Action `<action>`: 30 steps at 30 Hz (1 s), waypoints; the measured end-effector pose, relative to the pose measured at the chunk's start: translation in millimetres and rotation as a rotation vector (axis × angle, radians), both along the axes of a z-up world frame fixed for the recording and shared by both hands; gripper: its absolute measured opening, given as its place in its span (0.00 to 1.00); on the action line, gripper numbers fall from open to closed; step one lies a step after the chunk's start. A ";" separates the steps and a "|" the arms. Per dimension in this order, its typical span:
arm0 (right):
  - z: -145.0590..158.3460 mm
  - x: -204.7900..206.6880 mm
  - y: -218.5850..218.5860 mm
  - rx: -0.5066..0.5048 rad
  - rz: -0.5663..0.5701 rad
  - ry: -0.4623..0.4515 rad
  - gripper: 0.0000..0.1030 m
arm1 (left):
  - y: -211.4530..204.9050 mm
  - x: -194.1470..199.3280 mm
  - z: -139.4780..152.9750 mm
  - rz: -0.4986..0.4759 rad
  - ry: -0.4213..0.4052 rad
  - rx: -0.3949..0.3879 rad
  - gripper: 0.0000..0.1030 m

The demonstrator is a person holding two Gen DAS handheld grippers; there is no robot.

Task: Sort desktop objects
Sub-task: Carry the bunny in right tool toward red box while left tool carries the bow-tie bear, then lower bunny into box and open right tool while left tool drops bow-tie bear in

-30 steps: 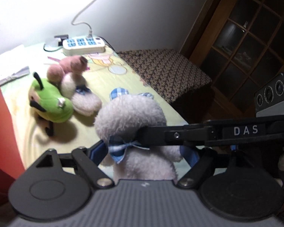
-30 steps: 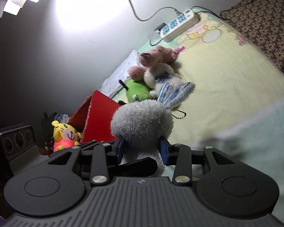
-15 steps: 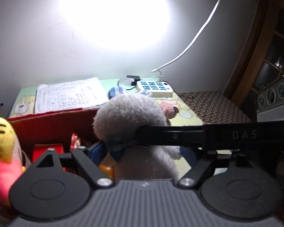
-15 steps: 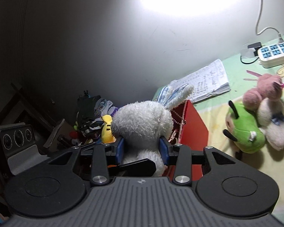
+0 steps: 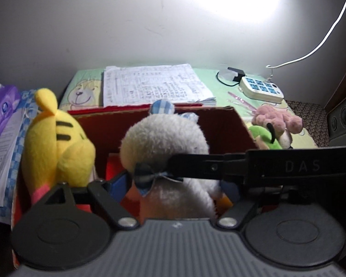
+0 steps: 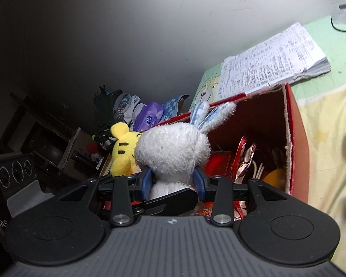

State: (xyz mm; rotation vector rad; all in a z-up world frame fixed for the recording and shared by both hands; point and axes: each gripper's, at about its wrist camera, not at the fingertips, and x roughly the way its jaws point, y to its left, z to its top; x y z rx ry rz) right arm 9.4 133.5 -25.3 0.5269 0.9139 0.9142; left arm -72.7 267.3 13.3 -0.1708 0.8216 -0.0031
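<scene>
Rabbit [image 6: 173, 152], white and fluffy, sits squeezed between the right gripper [image 6: 173, 180] fingers, and we see the left gripper [image 5: 175, 184] fingers pressing its body too. We hold it over the open red box [image 6: 297, 152]. A yellow tiger [image 5: 55, 143] sits at the box's left; papers [image 5: 154, 85] lie beyond it.

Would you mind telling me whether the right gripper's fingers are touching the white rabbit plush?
Touching. In the right wrist view both blue fingers press into the white rabbit plush.
</scene>
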 end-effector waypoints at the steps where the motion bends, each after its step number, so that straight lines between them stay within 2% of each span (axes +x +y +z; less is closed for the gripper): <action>1: -3.9 1.6 3.3 0.003 0.001 0.020 0.40 | 0.8 -0.3 -0.5 0.007 0.001 0.017 0.79; 3: -10.6 3.4 8.9 0.009 0.001 0.059 0.40 | 1.2 -1.1 -1.0 0.007 -0.003 0.038 0.80; 5: -14.3 5.8 13.0 -0.005 -0.006 0.089 0.40 | 0.8 -8.5 0.5 0.006 -0.010 0.043 0.84; 12: -22.3 8.9 41.2 -0.123 0.045 0.140 0.39 | 1.2 -22.4 -3.7 0.017 0.000 0.088 0.84; 15: -23.2 10.6 49.0 -0.139 0.075 0.126 0.40 | 0.5 -20.8 -7.0 0.028 0.017 0.120 0.84; 17: -22.0 10.2 55.1 -0.192 0.097 0.124 0.43 | -0.4 -20.4 -8.5 0.034 0.023 0.139 0.84; 23: -10.9 4.3 45.8 -0.233 0.118 0.074 0.47 | 1.1 -22.9 -7.7 0.035 0.019 0.134 0.87; 27: 3.8 1.6 25.6 -0.192 0.089 0.018 0.51 | 1.1 -22.4 -7.5 0.034 0.021 0.134 0.87; 30: 13.2 4.1 22.9 -0.198 0.008 -0.045 0.47 | -3.0 -22.0 -9.0 0.029 0.022 0.160 0.87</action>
